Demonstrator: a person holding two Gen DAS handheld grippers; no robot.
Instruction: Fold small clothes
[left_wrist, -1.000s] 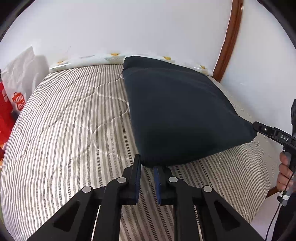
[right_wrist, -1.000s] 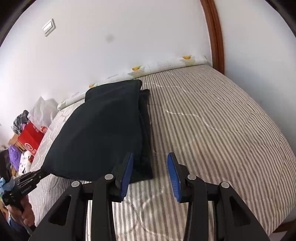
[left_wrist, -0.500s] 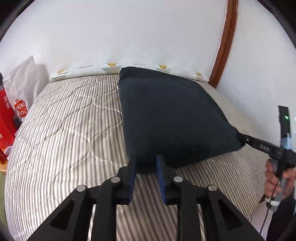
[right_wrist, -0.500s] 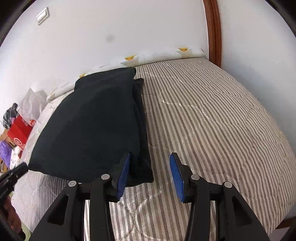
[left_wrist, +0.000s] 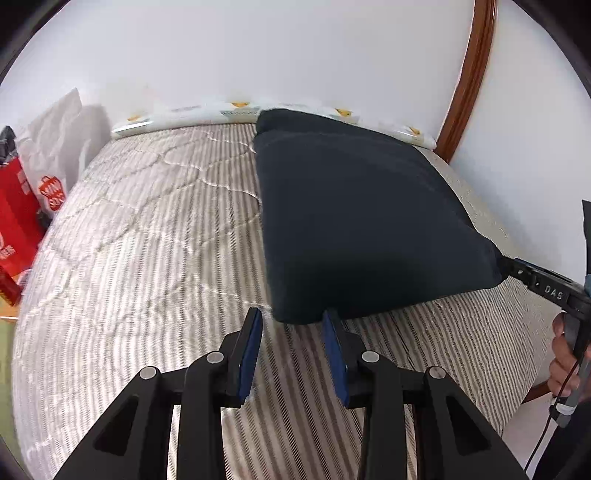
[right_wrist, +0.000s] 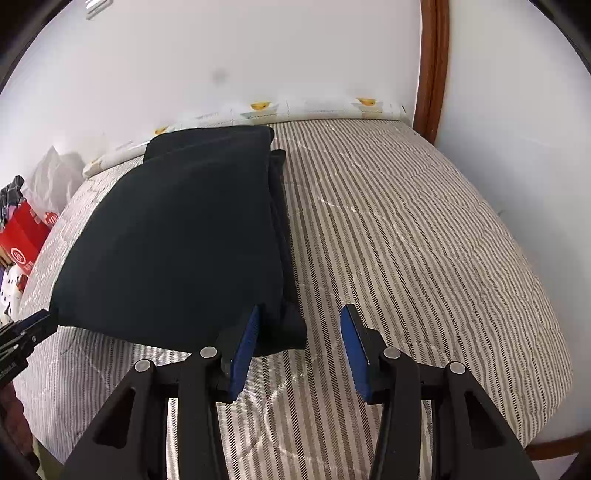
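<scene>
A dark navy folded garment (left_wrist: 354, 214) lies flat on the striped quilted bed (left_wrist: 147, 258); it also shows in the right wrist view (right_wrist: 184, 243). My left gripper (left_wrist: 293, 332) is open, its blue pads just off the garment's near left corner, holding nothing. My right gripper (right_wrist: 301, 325) is open at the garment's near right corner, its left pad beside the folded edge. The right gripper's tip shows in the left wrist view (left_wrist: 532, 277), touching the garment's right corner.
A white wall and a printed bolster (left_wrist: 192, 112) run behind the bed. A brown wooden frame (left_wrist: 469, 74) stands at the back right. Red and white shopping bags (left_wrist: 26, 206) sit left of the bed. The bed's right edge drops off near my right hand (left_wrist: 565, 354).
My left gripper has opened and let go of the garment's near corner, which now lies on the bed. The right gripper stays open and has shifted slightly.
</scene>
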